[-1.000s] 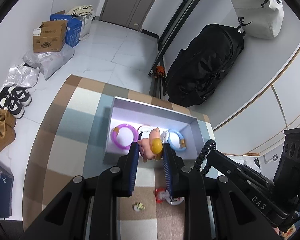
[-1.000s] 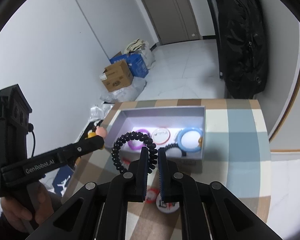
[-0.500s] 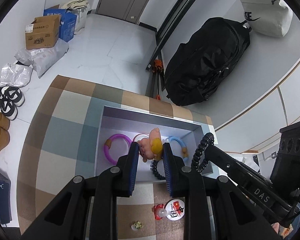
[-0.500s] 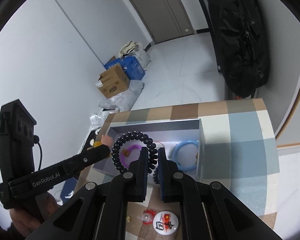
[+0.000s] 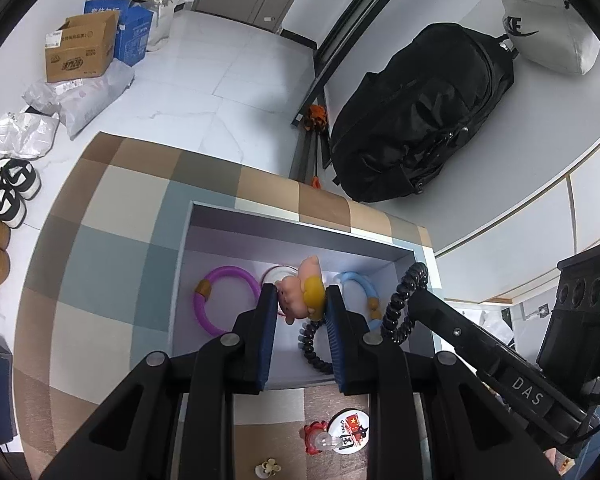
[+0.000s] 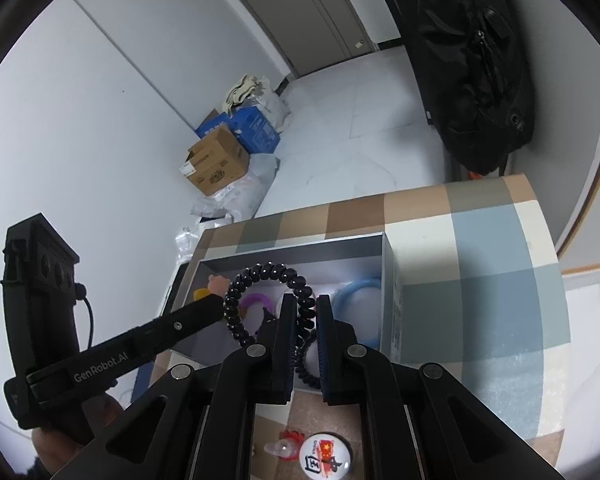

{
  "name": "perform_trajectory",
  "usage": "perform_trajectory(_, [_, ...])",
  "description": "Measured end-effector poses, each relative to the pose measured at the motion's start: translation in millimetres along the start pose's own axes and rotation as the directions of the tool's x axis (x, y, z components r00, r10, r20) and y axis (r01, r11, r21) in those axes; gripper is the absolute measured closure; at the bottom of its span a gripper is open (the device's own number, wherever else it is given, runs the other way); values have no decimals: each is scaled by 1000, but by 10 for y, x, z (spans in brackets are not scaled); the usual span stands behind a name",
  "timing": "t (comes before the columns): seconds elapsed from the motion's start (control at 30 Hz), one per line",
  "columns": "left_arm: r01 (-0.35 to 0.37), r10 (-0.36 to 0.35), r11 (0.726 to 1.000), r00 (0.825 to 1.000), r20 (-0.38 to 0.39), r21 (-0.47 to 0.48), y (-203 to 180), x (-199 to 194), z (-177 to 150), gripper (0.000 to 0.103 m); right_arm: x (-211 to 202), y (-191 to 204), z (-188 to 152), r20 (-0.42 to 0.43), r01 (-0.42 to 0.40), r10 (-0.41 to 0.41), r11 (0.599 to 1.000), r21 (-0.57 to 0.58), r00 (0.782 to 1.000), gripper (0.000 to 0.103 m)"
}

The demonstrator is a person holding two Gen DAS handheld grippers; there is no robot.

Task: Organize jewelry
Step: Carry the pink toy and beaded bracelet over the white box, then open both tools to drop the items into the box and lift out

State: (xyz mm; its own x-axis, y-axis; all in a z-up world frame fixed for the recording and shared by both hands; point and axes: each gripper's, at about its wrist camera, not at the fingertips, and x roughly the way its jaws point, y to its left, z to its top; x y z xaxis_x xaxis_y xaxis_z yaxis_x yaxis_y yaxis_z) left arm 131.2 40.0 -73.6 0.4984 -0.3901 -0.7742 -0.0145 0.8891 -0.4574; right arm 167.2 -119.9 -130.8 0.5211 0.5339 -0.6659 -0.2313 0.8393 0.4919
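We note a grey box [image 5: 300, 236] on the checked tablecloth [image 5: 112, 248]. Above it, our left gripper [image 5: 300, 300] is clamped on a pig figurine [image 5: 302, 290]; our right gripper [image 6: 300, 312] pinches a black beaded bracelet [image 6: 268, 272].

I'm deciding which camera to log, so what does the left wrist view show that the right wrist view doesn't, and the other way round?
Only the left wrist view: shoes on the floor, a grey bag on the wall, the whole purple ring, and a small cream flower on the table.

Only the right wrist view: the person's hand holding the left gripper.

Both: the box, blue ring, pig toy in the left jaws, black spiral band in the right gripper, round badge, and black backpack.
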Motion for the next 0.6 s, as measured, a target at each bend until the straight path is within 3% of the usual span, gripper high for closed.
perform_trajectory(0.3, [-3, 3, 1000, 999, 42, 17, -62, -38, 4, 82, -16, 19, -10, 9, -7, 7, 1000, -10, 1000, 91])
perform_trajectory(0.37, [7, -7, 1000, 999, 44, 9, -61, -40, 13, 65, -38, 22, -10, 18, -11, 11, 1000, -11, 1000, 90])
perform_trajectory(0.43, [14, -14, 1000, 998, 60, -5, -56, -65, 12, 49, -69, 24, -7, 30, -16, 16, 1000, -13, 999, 77])
perform_trajectory(0.5, [20, -21, 1000, 997, 80, 3, -71, -100, 7, 47, -114, 33, -6, 49, -16, 17, 1000, -18, 999, 67])
perform_trajectory(0.6, [14, -16, 1000, 997, 76, 26, -106, -113, 3, 46, -150, 46, -3, 61, -18, 19, 1000, -22, 998, 61])
